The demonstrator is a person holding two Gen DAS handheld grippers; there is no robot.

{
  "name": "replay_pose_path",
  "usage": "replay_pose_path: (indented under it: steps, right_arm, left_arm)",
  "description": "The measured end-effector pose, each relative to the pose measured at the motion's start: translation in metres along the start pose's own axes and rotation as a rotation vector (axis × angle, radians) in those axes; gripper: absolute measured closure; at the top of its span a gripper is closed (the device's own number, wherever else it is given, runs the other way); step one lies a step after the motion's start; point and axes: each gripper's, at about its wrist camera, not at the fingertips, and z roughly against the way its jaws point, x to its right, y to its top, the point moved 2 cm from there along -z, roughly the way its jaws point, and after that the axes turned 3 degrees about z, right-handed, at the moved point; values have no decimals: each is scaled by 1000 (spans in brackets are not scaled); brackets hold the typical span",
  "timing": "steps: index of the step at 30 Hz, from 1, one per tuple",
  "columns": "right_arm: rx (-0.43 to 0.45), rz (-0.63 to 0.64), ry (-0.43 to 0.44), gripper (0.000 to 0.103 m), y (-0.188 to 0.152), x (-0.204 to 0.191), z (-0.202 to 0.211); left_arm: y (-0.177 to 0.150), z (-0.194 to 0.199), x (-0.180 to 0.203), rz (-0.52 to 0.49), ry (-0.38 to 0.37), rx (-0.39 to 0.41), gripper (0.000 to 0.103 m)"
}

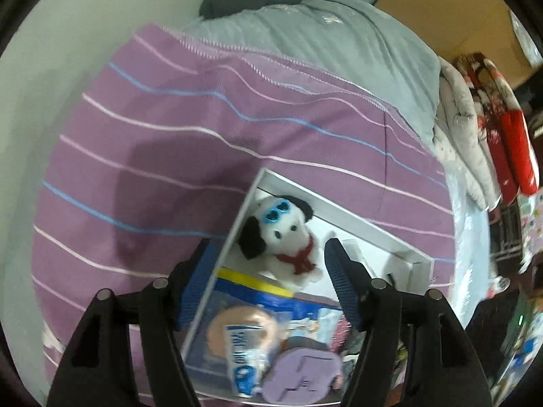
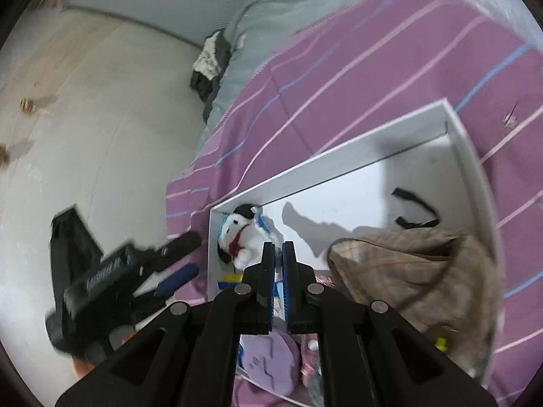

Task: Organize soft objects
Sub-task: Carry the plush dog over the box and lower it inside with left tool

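We see a white box (image 1: 356, 224) lying on a bed with a purple striped blanket (image 1: 176, 129), and the soft things sit inside it. In the left wrist view, our left gripper (image 1: 268, 281) hangs above the box's near corner with its fingers (image 1: 342, 281) spread wide and nothing between the pads; the stuffed dog (image 1: 285, 237), white with black ears, blue goggles and a red scarf, lies just beyond them against the box's left wall, untouched. Below the dog in that frame lie a blue packet (image 1: 258, 308) and a lilac pad (image 1: 302, 376), both inside the box. In the right wrist view, our right gripper (image 2: 278, 271) has its fingers (image 2: 268, 281) pressed almost together, holding nothing that we can make out. The dog (image 2: 242, 237) shows just above them, in the box's (image 2: 325, 159) upper left corner. A brown checked cloth (image 2: 417, 271) lies crumpled to the right in the box, and a black strap (image 2: 414, 210) rests on the bare floor of the box above it. The left gripper (image 2: 180, 254) appears blurred at the lower left, beside the box.
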Motion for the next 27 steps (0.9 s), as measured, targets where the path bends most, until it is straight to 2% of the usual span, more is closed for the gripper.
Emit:
replay_pose_path:
  steps: [6,9,14,19,20,21,22,24,27]
  right_arm:
    - [-43,-100,-31,99,2,4,-27]
    - [-67,-114,-95,99,-1,6,-40]
    - [-95,-76,-112,97,-3,-4,-58]
    - [-133,30,-126,97,-8,-20,-65]
    - [-131,52,-143,95,-9,-23,-63]
    - [-122,81,-165,87,-9,-26,-62]
    - [-109,120,-198,74,-11,-30,-59]
    - [-84,186,-244,57,-14,-38,-51]
    - [-59,242,-244,54,-17,-49,-38]
  left_arm:
    - [-1,-1,-8,-33,-9,-1,36]
    - [0,0,-11,-49,-3,13,36]
    - [-5,8,-15,-81,11,43,36]
    - [-9,15,-19,-117,21,84,36]
    - [-10,15,-20,-121,24,86,36]
    - [-12,16,-21,-127,28,87,36]
    - [-14,16,-21,-132,27,85,36]
    - [-17,19,-21,-144,23,85,35]
    - [-24,26,-20,-158,21,104,35]
